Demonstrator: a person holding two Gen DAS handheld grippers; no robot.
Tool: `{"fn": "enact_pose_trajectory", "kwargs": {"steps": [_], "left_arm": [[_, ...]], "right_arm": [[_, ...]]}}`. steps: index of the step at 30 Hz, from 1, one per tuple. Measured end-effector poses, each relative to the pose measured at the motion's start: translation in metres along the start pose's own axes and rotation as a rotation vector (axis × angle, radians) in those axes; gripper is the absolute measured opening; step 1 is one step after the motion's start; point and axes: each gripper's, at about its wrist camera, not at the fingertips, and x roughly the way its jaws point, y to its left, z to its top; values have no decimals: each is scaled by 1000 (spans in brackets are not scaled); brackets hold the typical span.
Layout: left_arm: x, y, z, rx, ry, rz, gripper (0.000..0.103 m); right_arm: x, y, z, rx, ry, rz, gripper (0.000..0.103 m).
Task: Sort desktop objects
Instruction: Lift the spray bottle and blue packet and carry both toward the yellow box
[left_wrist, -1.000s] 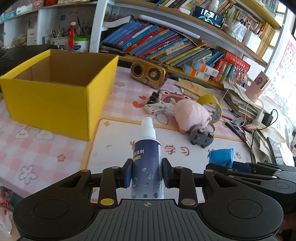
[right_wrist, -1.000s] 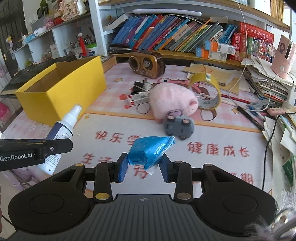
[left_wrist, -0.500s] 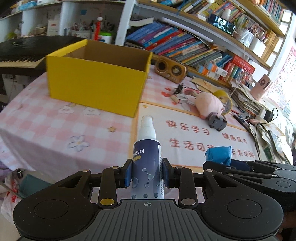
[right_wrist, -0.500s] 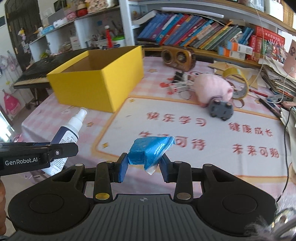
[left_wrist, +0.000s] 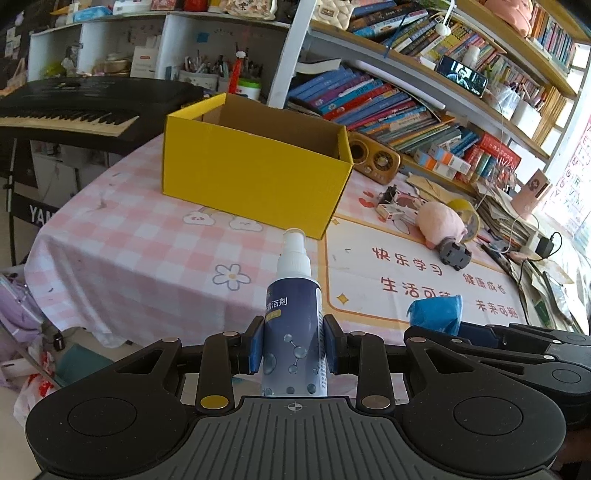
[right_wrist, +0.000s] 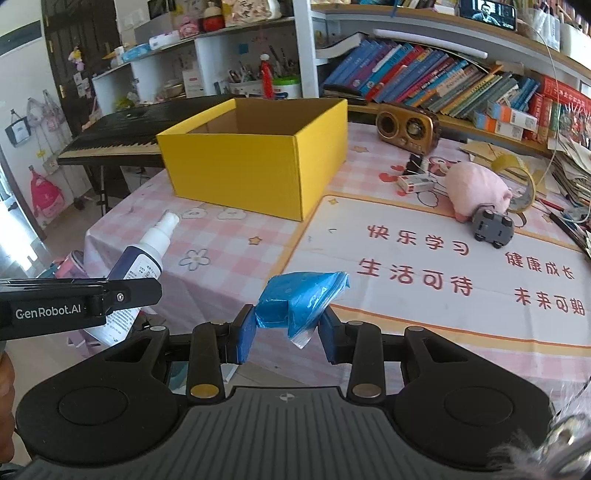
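spray bottle (left_wrist: 293, 325) faces yellow box (left_wrist: 255, 177), pink plush (left_wrist: 439, 221) aside.

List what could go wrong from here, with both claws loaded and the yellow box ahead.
1. The left claw pinches only the lower body of the smooth spray bottle; it might slip or tip on the way.
2. The right claw holds a crumpled blue packet by its soft wrapper, which may slide out.
3. The claws sit close side by side, so they could bump over the yellow box.
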Motion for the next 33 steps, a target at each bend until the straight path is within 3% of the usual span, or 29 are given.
{"fn": "enact_pose_trajectory", "kwargs": {"steps": [33], "left_arm": [[-9, 18, 1, -9, -26, 0, 31]], "right_arm": [[5, 22, 6, -29, -8, 8, 34]]}}
